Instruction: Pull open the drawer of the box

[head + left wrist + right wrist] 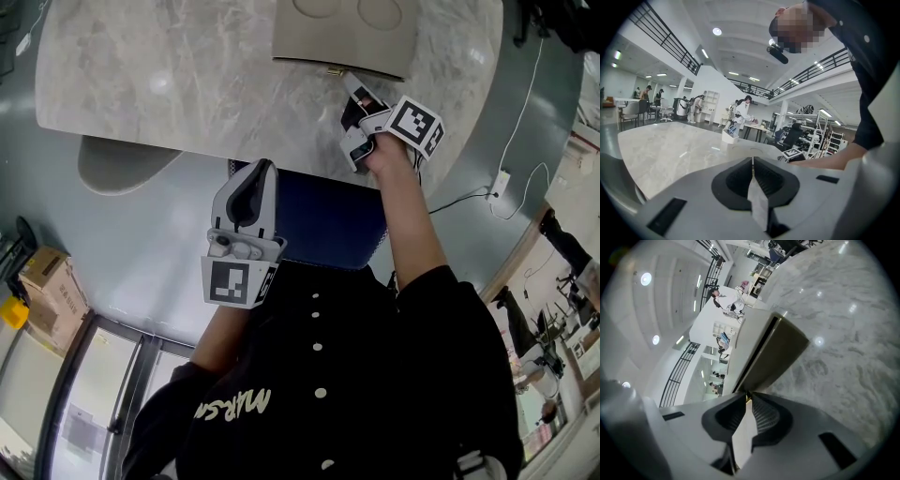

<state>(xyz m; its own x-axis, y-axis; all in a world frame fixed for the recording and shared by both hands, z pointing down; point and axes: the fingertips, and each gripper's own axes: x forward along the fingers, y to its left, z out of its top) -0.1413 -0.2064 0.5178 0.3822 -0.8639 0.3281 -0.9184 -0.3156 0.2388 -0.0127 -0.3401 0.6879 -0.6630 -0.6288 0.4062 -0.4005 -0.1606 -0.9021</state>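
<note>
In the head view, the box (342,36) sits on the marble table (141,75), on the side far from the person, with its front turned toward them. A small gold handle (334,70) juts from the lower edge of that front, which is the drawer (309,64). The right gripper (352,86) reaches across the table with the arm stretched out, and its tips meet the box just at the handle, since that is the only part of the drawer offering a hold. The left gripper (255,178) hangs well short of the box, off the table's near edge and close to the person's chest. It is probably kept there because the pull needs one tool only.

The left gripper view shows its jaws pressed together with nothing between them. It looks across the table toward the box, and the right gripper's marker cube (792,153) shows beside the box.

The right gripper view shows its jaws closed, with a sliver of gold pinched at their very tips, so it grips the handle. The box front fills the space straight ahead of the jaws, and a dark seam runs along its upper edge. Whether the drawer has begun to slide cannot be told from this. The grip appears set, and the task seems to stand at the start of the pull. The next move likely calls for drawing straight back from the box, as so small a handle could slip from the tips
</note>
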